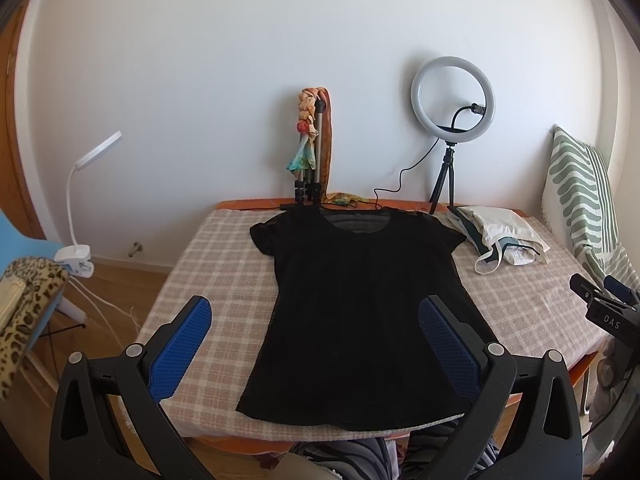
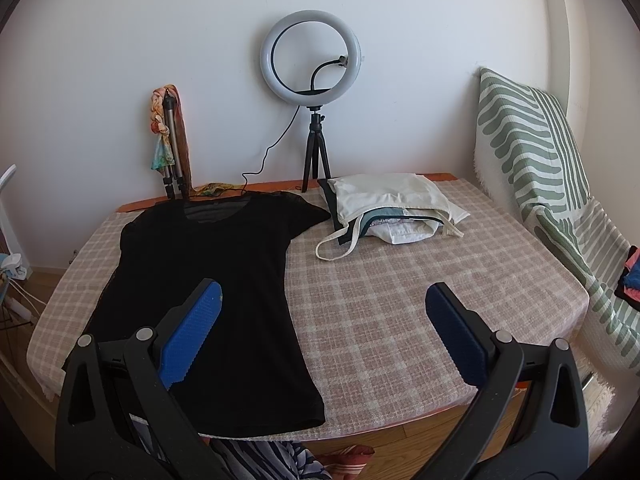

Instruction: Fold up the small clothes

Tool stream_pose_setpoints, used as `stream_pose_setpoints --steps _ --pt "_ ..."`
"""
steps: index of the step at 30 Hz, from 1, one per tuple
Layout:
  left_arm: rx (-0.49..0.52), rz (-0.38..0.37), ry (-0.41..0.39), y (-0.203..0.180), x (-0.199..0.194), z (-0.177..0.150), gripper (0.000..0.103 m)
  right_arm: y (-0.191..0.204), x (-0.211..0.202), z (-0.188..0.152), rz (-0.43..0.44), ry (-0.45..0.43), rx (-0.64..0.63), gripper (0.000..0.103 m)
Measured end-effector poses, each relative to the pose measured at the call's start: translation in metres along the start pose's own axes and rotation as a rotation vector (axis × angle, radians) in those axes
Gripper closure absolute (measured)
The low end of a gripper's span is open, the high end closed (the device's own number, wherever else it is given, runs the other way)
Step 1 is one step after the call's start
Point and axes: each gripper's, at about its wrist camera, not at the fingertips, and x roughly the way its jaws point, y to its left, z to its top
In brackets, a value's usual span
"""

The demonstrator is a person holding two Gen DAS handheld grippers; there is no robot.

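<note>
A black short-sleeved T-shirt lies flat and spread out on the checked tablecloth, neck toward the wall, hem at the near edge. It also shows in the right wrist view. My left gripper is open and empty, held above the shirt's lower half near the table's front. My right gripper is open and empty, above the shirt's right side and the bare cloth beside it. The right gripper also shows at the right edge of the left wrist view.
A cream cloth bag with folded clothes lies at the back right. A ring light on a tripod and a folded tripod with scarves stand at the wall. A striped cloth on a chair is right; a clip lamp is left.
</note>
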Motion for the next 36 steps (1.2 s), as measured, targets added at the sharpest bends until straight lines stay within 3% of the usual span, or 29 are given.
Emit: stream_pose_setpoints --steps 23,34,36 --pt "-0.017 0.014 0.034 0.023 0.019 -0.006 0.0 0.025 0.017 0.009 0.016 0.013 -0.022 0.0" --pt "-0.095 -0.034 0.118 0.074 0.044 -0.042 0.001 0.08 0.047 0.052 0.178 0.012 -0.062 0.0" --pt "-0.137 -0.062 0.156 0.087 0.053 -0.053 0.007 0.095 0.055 0.062 0.206 0.009 -0.079 0.002"
